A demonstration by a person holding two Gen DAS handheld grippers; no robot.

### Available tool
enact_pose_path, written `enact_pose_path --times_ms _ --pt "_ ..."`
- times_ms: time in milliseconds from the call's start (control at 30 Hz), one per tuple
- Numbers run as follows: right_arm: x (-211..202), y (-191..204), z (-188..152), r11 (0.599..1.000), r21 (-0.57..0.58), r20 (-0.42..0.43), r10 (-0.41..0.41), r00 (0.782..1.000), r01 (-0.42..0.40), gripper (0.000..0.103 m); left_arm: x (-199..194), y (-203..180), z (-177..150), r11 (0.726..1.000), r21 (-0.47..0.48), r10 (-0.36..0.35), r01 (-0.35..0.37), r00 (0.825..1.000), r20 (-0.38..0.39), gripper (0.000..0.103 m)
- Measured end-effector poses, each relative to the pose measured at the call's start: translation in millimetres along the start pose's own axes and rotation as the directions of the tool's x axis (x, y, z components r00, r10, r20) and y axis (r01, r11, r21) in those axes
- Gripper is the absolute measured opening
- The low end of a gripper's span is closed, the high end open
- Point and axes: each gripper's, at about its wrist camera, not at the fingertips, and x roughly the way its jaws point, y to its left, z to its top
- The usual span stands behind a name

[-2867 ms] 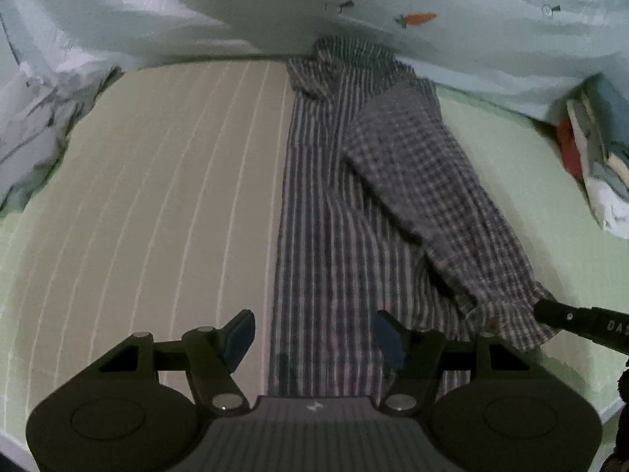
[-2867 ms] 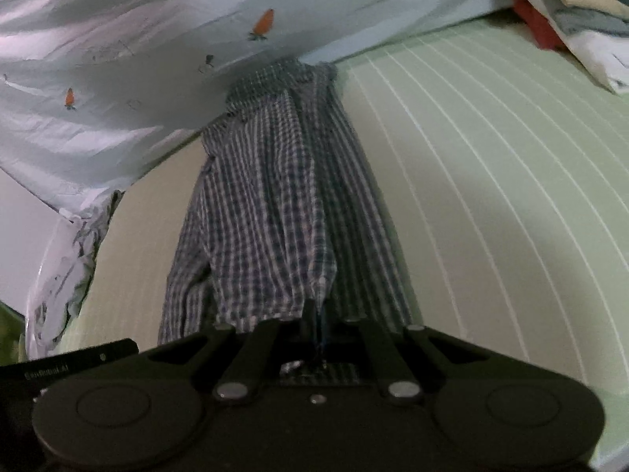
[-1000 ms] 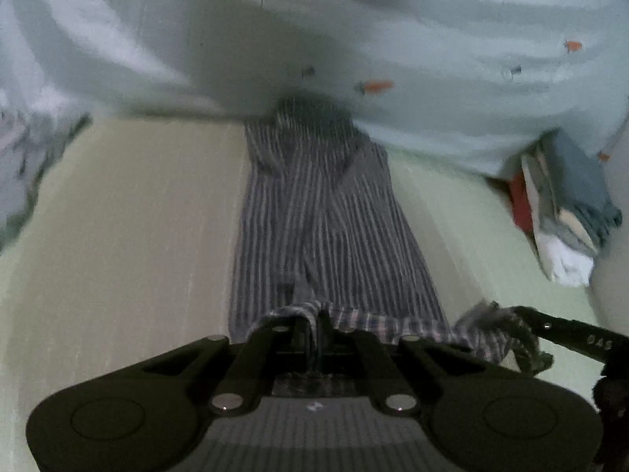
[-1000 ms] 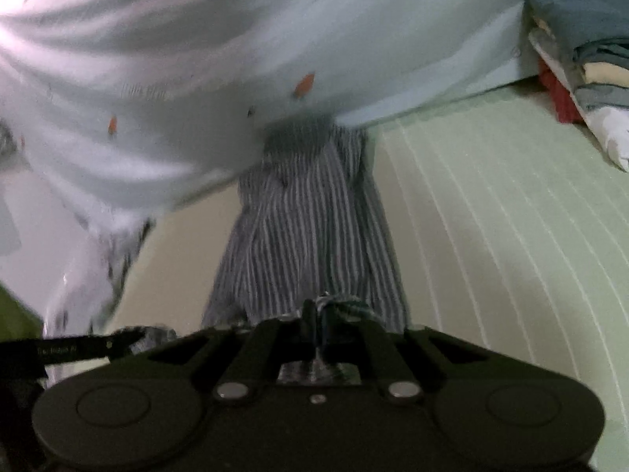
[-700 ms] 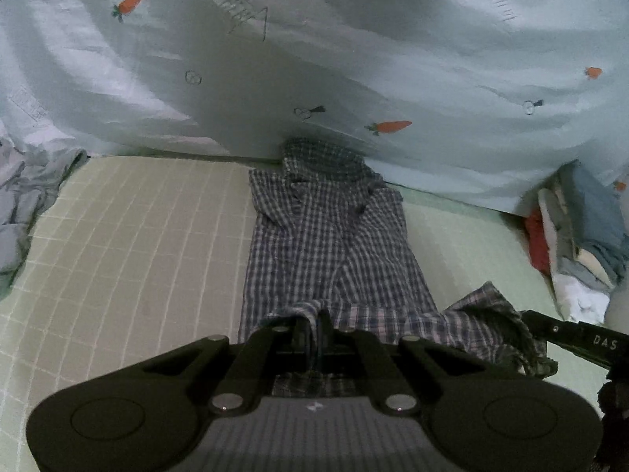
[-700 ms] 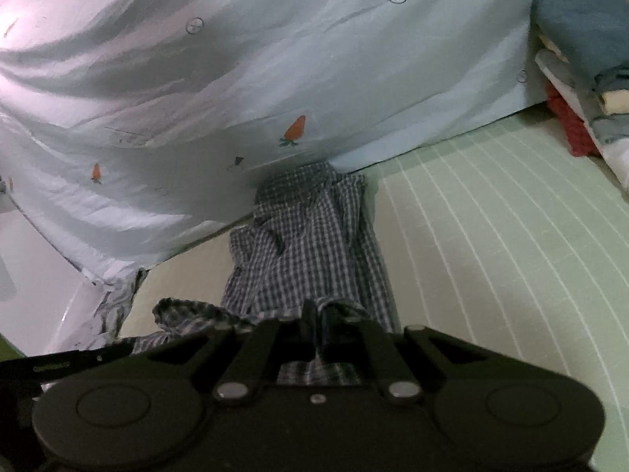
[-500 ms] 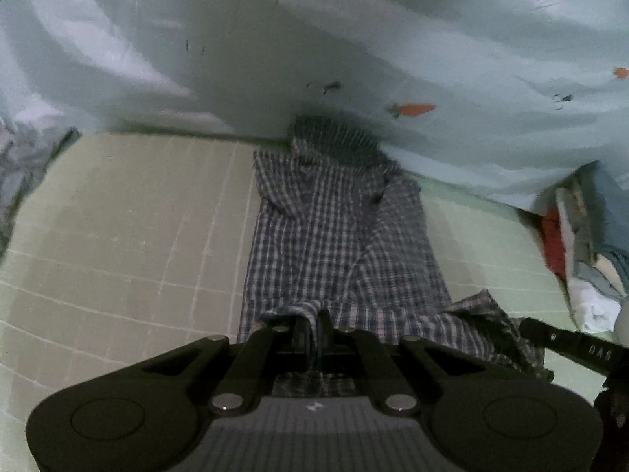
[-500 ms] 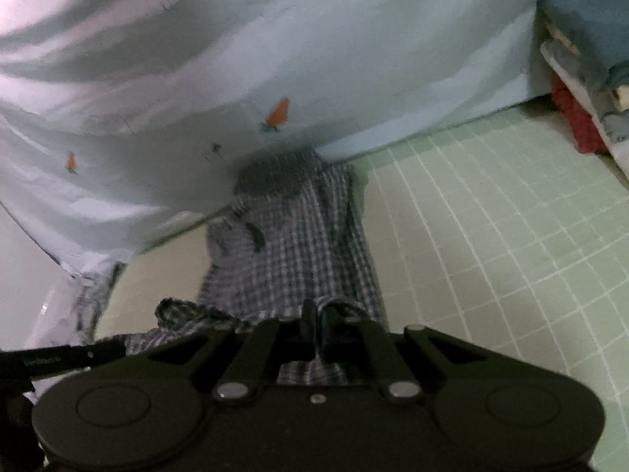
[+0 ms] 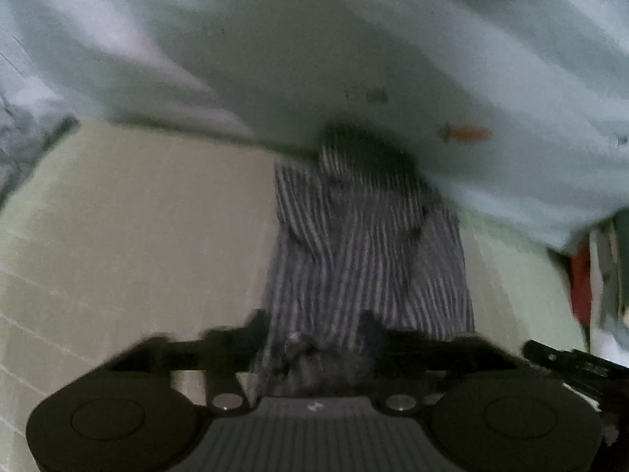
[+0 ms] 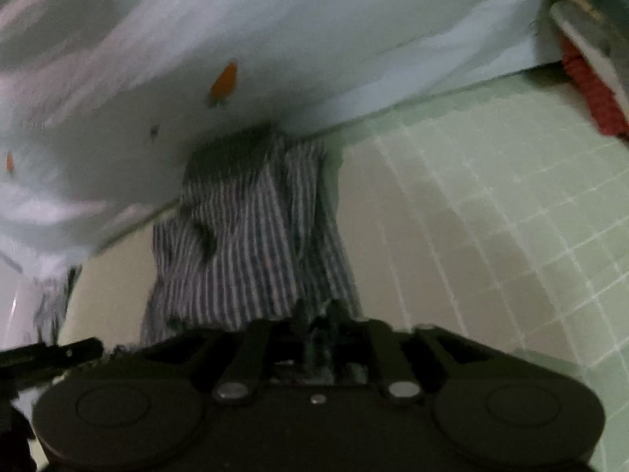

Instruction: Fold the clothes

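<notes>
A dark checked shirt [image 9: 365, 251] lies lengthwise on the pale green bed mat [image 9: 137, 236], its collar end at the far side under a draped sheet. The frames are blurred by motion. My left gripper [image 9: 314, 326] hovers over the shirt's near folded edge. Its jaws are opening and stand wide, with a bunch of cloth loose between them. My right gripper [image 10: 317, 314] is over the same near edge of the shirt [image 10: 243, 244]. Its jaws are opening and stand a little apart, with crumpled cloth still between them.
A pale blue sheet with carrot prints [image 9: 354, 39] hangs along the back. A stack of folded clothes [image 9: 601, 275] stands at the right, seen also in the right wrist view [image 10: 585, 63]. Crumpled grey cloth [image 9: 23, 145] lies at the far left.
Both grippers carried the shirt's near edge toward the collar, shortening the shirt. Both were shut on cloth; now the left jaws stand wide and the right jaws have parted slightly.
</notes>
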Motion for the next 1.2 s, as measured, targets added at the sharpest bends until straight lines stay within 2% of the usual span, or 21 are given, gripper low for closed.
enact_pose_path --times_ms 67,133,200,267,400,467,567,633,733,800,900,1000,1200 --pt "-12.8 0.0 0.9 1.000 -0.004 0.063 -0.010 0.998 0.011 0.051 -11.6 4.7 2.2 1.000 -0.015 0.008 -0.007 0.999 0.044 0.083" --pt "-23.4 -1.3 -2.4 1.000 -0.010 0.079 -0.015 0.997 0.016 0.052 -17.7 9.3 -0.8 0.999 -0.023 0.030 -0.029 0.999 0.040 0.084" --pt "-29.8 -2.7 -10.2 1.000 -0.005 0.079 -0.024 0.997 0.025 0.059 -19.8 13.0 -10.0 0.998 -0.026 0.055 -0.055 0.998 0.016 0.084" --pt "-32.5 -5.0 -21.0 1.000 0.007 0.060 -0.031 0.998 0.030 0.062 -18.8 16.6 -24.3 0.997 -0.032 0.063 -0.064 0.997 -0.034 0.084" --pt "-31.3 -0.8 -42.8 1.000 -0.002 -0.006 -0.018 1.000 0.018 0.062 -15.2 20.0 -50.5 0.996 -0.048 0.074 -0.081 0.989 -0.130 0.084" --pt "-27.8 10.7 -46.8 0.999 -0.042 -0.025 -0.007 1.000 0.006 0.063 -13.4 20.8 -58.0 0.994 -0.051 0.086 -0.095 0.984 -0.158 0.084" --pt "-20.9 33.4 -48.8 0.991 -0.130 -0.031 0.014 0.999 -0.018 0.071 -6.2 23.5 -61.1 0.991 -0.051 0.113 -0.125 0.976 -0.188 0.084" --pt "-14.2 49.8 -49.2 0.982 -0.188 -0.032 0.028 0.999 -0.033 0.072 1.2 24.8 -59.7 0.988 -0.051 0.132 -0.145 0.970 -0.204 0.084" --pt "-1.7 71.3 -50.8 0.967 -0.244 -0.054 0.055 0.997 -0.066 0.065 8.4 25.4 -57.6 0.985 -0.053 0.147 -0.163 0.963 -0.226 0.084" --pt "5.7 83.8 -52.5 0.957 -0.275 -0.070 0.074 0.995 -0.091 0.050 10.6 24.8 -58.1 0.985 -0.051 0.149 -0.165 0.960 -0.235 0.084" --pt "12.5 100.3 -55.7 0.942 -0.315 -0.083 0.097 0.992 -0.119 0.040 11.9 25.0 -58.6 0.985 -0.047 0.149 -0.165 0.958 -0.245 0.084" --pt "17.5 112.4 -61.4 0.922 -0.361 -0.092 0.112 0.989 -0.138 0.035 13.3 25.3 -57.7 0.985 -0.045 0.151 -0.168 0.956 -0.252 0.085" --pt "26.2 122.1 -71.1 0.905 -0.400 -0.115 0.110 0.987 -0.147 0.033 17.2 24.2 -57.8 0.985 -0.030 0.158 -0.171 0.951 -0.265 0.085"
